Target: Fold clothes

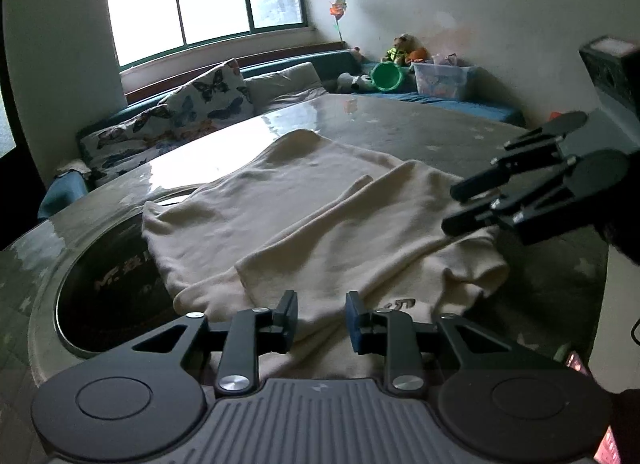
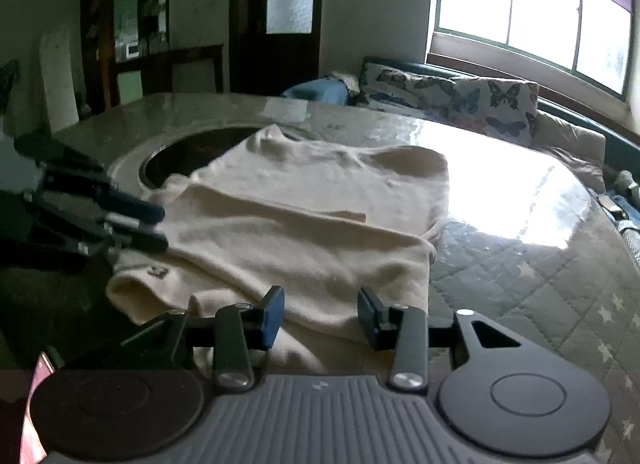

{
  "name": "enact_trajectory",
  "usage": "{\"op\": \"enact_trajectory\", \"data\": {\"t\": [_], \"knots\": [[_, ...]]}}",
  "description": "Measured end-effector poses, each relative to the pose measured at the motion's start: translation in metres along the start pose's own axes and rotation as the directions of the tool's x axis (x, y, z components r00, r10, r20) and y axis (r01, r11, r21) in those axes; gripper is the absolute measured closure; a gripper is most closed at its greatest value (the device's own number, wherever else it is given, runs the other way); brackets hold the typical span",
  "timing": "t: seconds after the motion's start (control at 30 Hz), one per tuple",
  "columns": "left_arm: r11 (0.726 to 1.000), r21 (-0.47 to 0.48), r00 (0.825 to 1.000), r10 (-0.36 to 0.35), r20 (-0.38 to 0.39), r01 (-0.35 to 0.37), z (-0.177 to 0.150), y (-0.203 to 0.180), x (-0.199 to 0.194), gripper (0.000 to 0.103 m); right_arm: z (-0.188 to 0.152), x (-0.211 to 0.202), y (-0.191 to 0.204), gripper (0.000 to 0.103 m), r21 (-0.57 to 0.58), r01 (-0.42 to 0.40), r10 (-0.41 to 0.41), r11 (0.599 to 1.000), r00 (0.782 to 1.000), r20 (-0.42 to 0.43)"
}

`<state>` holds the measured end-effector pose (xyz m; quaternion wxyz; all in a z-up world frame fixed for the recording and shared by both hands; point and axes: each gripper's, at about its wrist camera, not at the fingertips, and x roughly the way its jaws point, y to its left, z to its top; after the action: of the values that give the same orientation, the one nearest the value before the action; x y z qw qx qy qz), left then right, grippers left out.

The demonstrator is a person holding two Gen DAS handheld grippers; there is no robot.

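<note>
A cream knit garment [image 1: 304, 220] lies partly folded on the table, with one layer laid over another; it also shows in the right wrist view [image 2: 304, 224]. My left gripper [image 1: 322, 320] is open and empty just above the garment's near edge. My right gripper [image 2: 320, 318] is open and empty over its own near edge. Each gripper shows in the other's view: the right one [image 1: 456, 204] at the garment's right side, the left one [image 2: 160, 228] at its left side by a small label [image 2: 158, 272].
The table [image 1: 420, 120] has a glossy quilted cover and a round dark inset [image 1: 104, 288] partly under the garment. Behind it runs a bench with butterfly pillows [image 1: 204, 100], a green bucket [image 1: 386, 76], a plastic box [image 1: 442, 78] and soft toys.
</note>
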<state>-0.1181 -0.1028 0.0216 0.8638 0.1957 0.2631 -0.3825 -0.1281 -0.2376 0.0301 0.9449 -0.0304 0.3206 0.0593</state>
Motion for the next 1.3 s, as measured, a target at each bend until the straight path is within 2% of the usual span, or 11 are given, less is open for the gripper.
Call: {"op": "enact_trajectory", "data": {"t": [0.1,0.27,0.47,0.6,0.67,0.87,0.9,0.97,1.0,1.07,1.3], "knots": [[1.0,0.0,1.0,0.0,-0.007,0.0,-0.002,0.002,-0.001,0.073,-0.002,0.001,-0.003,0.061,0.008,-0.001,0.001,1.0,1.0,-0.015],[0.998,0.057,1.0,-0.019,0.014,0.019,-0.007,0.007,-0.028,0.073,-0.003,-0.019,-0.007,0.061,-0.03,-0.011,0.01,1.0,1.0,-0.021],[0.98,0.19,0.998,-0.064,-0.023,0.067,-0.028,-0.005,-0.046,0.073,-0.013,-0.04,-0.003,0.061,-0.147,-0.028,0.018,0.989,0.997,-0.07],[0.962,0.264,0.998,-0.065,-0.016,0.067,-0.034,-0.022,-0.042,0.073,-0.021,-0.043,0.011,0.06,-0.234,-0.049,0.029,0.971,0.996,-0.09],[0.959,0.275,0.998,-0.062,-0.004,0.061,-0.033,-0.027,-0.037,0.073,-0.023,-0.041,0.016,0.057,-0.258,-0.057,0.034,0.964,0.995,-0.094],[0.949,0.307,0.997,-0.076,0.015,0.068,-0.029,-0.031,-0.026,0.073,-0.025,-0.037,0.023,0.056,-0.302,-0.063,0.038,0.951,0.996,-0.086],[0.948,0.311,0.997,-0.078,0.019,0.068,-0.029,-0.032,-0.025,0.075,-0.025,-0.036,0.024,0.055,-0.307,-0.064,0.039,0.949,0.996,-0.084],[0.949,0.306,0.996,-0.08,0.024,0.069,-0.029,-0.031,-0.022,0.081,-0.025,-0.035,0.024,0.055,-0.32,-0.063,0.039,0.945,0.996,-0.081],[0.951,0.301,0.996,-0.081,0.027,0.07,-0.028,-0.031,-0.022,0.088,-0.025,-0.035,0.025,0.054,-0.327,-0.061,0.038,0.943,0.996,-0.079],[0.958,0.278,0.996,-0.081,0.038,0.067,-0.026,-0.028,-0.021,0.092,-0.026,-0.033,0.026,0.053,-0.343,-0.059,0.035,0.937,0.996,-0.076],[0.988,0.137,0.991,-0.08,0.105,0.065,-0.004,-0.004,-0.025,0.094,-0.027,-0.027,0.03,0.049,-0.426,-0.033,0.019,0.904,0.999,-0.037]]}}
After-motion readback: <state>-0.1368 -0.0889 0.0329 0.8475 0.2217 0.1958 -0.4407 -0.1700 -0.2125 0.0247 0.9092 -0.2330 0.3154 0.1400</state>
